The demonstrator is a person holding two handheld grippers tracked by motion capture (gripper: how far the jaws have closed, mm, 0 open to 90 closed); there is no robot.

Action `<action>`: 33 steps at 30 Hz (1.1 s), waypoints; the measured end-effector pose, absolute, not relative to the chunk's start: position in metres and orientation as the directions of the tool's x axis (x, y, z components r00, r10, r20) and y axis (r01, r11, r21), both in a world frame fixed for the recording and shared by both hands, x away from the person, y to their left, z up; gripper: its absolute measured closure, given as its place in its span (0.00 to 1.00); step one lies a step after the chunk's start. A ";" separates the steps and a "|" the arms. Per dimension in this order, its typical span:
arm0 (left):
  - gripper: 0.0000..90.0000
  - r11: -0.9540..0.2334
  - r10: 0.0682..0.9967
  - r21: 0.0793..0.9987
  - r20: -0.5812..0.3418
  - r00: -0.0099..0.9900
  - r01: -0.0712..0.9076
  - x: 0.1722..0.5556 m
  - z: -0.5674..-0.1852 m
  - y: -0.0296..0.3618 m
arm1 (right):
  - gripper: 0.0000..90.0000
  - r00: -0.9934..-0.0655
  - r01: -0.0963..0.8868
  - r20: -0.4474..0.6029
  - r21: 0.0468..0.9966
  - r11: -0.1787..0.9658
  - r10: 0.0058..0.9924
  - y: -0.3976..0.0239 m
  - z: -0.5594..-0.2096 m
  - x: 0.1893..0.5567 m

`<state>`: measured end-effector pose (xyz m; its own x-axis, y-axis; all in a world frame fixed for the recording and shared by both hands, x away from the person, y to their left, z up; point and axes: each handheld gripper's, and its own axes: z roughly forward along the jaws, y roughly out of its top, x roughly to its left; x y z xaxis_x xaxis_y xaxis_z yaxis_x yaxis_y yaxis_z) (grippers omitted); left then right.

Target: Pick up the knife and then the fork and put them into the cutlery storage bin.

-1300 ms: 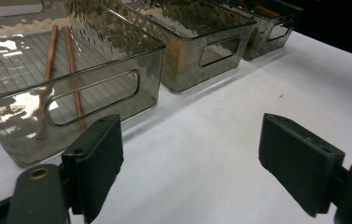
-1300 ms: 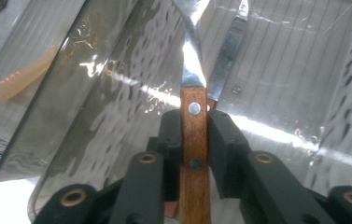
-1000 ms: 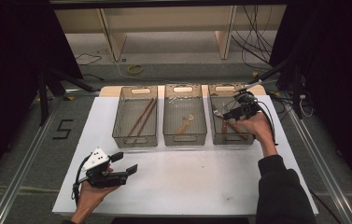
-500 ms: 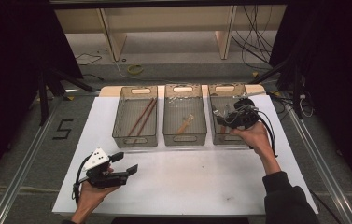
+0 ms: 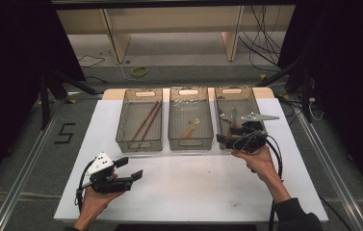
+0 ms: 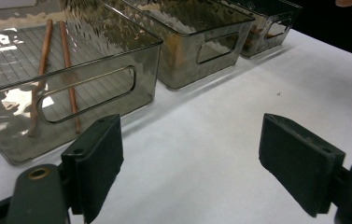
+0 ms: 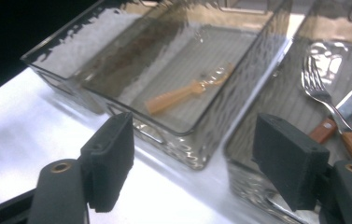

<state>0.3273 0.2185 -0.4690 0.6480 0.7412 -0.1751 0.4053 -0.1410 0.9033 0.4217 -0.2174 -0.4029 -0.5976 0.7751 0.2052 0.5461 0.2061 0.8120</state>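
My right gripper had just been opening its jaws, empty, at the right bin's near end; the fork lay ahead, lengthwise inside. My left gripper hovered agape, far off.

Bins glossy smoked plastic; fork shiny metal, wooden handle; table matt white.

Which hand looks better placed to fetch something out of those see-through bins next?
The right. Its tongs sit open at the near end of the right bin, where a fork lies just ahead of them. The left tongs, open too, rest over the bare white table, well short of the bins.
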 end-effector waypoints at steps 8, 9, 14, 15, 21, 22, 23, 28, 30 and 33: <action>0.23 -0.148 0.736 0.895 -0.184 0.652 0.420 0.327 -0.471 0.217 | 0.30 -0.672 0.492 0.188 0.836 0.242 0.716 -0.210 -0.417 0.394; 0.23 -0.149 0.737 0.894 -0.184 0.651 0.422 0.327 -0.471 0.217 | 0.30 -0.675 0.480 0.172 0.841 0.251 0.717 -0.209 -0.419 0.392; 0.23 -0.155 0.729 0.894 -0.183 0.660 0.420 0.329 -0.471 0.214 | 0.29 -0.694 0.450 0.159 0.857 0.250 0.702 -0.211 -0.424 0.380; 0.23 -0.152 0.729 0.894 -0.186 0.659 0.421 0.329 -0.471 0.214 | 0.29 -0.699 0.450 0.169 0.859 0.245 0.695 -0.211 -0.425 0.377; 0.23 -0.168 0.718 0.889 -0.186 0.671 0.425 0.328 -0.472 0.212 | 0.29 -0.704 0.436 0.165 0.868 0.237 0.691 -0.211 -0.431 0.364; 0.23 -0.167 0.717 0.890 -0.187 0.672 0.425 0.328 -0.472 0.212 | 0.29 -0.707 0.433 0.169 0.871 0.232 0.686 -0.212 -0.433 0.362; 0.23 -0.168 0.717 0.890 -0.185 0.672 0.424 0.328 -0.472 0.212 | 0.29 -0.707 0.434 0.173 0.872 0.227 0.686 -0.213 -0.434 0.360; 0.23 -0.167 0.715 0.890 -0.187 0.674 0.424 0.327 -0.472 0.212 | 0.28 -0.710 0.428 0.176 0.876 0.221 0.682 -0.217 -0.440 0.349; 0.23 -0.166 0.714 0.891 -0.188 0.675 0.423 0.327 -0.472 0.212 | 0.28 -0.713 0.427 0.177 0.878 0.219 0.679 -0.218 -0.442 0.344; 0.23 -0.163 0.713 0.891 -0.191 0.675 0.424 0.327 -0.471 0.213 | 0.28 -0.710 0.424 0.175 0.879 0.217 0.682 -0.220 -0.444 0.339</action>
<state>0.3266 0.2125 -0.4715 0.6747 0.7130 -0.1905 0.4239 -0.1631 0.8909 0.3394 -0.2200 -0.4441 -0.7105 0.6817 0.1746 0.4239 0.2165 0.8794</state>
